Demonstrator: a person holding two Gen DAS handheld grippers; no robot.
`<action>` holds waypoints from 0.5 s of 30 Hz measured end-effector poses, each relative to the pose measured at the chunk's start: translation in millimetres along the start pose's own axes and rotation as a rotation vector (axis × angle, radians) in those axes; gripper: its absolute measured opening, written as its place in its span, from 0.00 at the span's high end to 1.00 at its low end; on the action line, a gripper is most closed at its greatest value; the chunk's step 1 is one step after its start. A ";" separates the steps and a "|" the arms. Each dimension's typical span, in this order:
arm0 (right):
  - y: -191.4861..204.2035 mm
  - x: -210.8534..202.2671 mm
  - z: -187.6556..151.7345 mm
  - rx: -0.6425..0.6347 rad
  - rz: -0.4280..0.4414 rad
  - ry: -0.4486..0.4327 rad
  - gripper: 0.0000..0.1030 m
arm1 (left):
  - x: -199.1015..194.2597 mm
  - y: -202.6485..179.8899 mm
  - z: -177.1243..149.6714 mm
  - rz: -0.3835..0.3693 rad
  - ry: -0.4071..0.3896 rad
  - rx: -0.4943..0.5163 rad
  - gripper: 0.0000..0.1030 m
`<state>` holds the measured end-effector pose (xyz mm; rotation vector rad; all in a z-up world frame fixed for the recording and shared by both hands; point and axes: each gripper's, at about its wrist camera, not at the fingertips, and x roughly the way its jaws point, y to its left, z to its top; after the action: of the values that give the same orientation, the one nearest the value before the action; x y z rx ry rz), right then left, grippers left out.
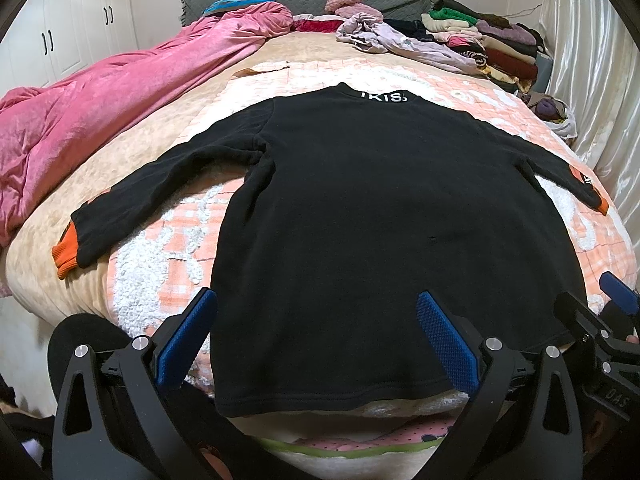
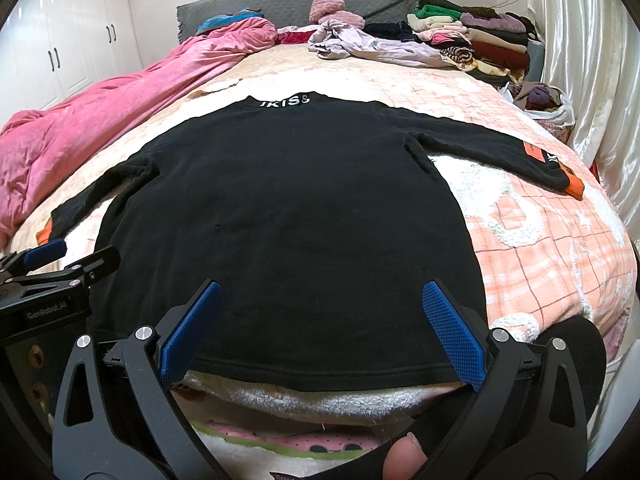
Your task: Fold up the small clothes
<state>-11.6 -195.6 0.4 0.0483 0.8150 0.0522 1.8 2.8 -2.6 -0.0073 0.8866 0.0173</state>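
A small black long-sleeved top (image 1: 360,208) (image 2: 288,208) lies flat on the bed, back up, with white letters at the collar and both orange-cuffed sleeves spread out sideways. My left gripper (image 1: 316,304) hovers open over the hem's left half, its blue pads (image 1: 444,344) wide apart with nothing between them. My right gripper (image 2: 320,292) is open above the hem's right half, blue pads (image 2: 452,332) also spread. Each gripper shows at the edge of the other's view. The near hem hangs slightly over the bed's edge.
The bed carries a pink-and-white checked blanket (image 2: 540,248). A pink quilt (image 1: 100,112) is bunched along the left. Loose pale garments (image 1: 384,36) and a stack of folded clothes (image 1: 492,44) lie at the far right by a shiny curtain (image 1: 592,72). A fingertip (image 2: 404,460) shows at the bottom.
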 end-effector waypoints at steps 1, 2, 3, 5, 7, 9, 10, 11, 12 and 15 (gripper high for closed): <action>-0.2 0.1 0.1 0.000 -0.001 -0.001 0.08 | 0.0 0.0 -0.1 0.001 -0.001 0.000 0.04; -0.2 0.1 0.0 0.000 0.000 0.000 0.08 | 0.1 -0.5 0.0 0.002 -0.001 0.001 0.04; -0.3 0.2 0.0 0.000 0.000 0.000 0.08 | 0.1 -0.7 0.1 0.002 0.000 0.001 0.04; -0.4 0.5 0.0 -0.001 -0.001 0.000 0.08 | 0.4 -0.9 0.2 0.002 0.000 0.002 0.04; -0.5 0.3 0.2 -0.001 0.000 0.001 0.08 | 0.4 -1.3 0.2 0.004 -0.001 0.003 0.04; -0.7 0.3 0.2 -0.001 -0.001 0.000 0.08 | 0.5 -1.6 0.3 0.007 -0.002 0.006 0.04; -0.7 0.4 0.2 -0.001 0.000 0.000 0.08 | 0.4 -1.8 0.4 0.008 -0.002 0.006 0.04; -0.7 0.5 0.2 -0.001 0.000 0.000 0.08 | 0.4 -1.8 0.5 0.007 -0.002 0.006 0.04; -0.7 0.6 0.2 -0.001 -0.001 0.000 0.08 | 0.4 -1.9 0.5 0.006 -0.001 0.006 0.04; -0.6 0.9 0.3 -0.001 -0.001 0.000 0.08 | 0.0 -2.7 0.6 0.007 -0.003 0.009 0.04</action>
<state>-10.8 -196.2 0.0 0.0468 0.8154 0.0517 2.3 0.1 -2.2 0.0039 0.8842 0.0202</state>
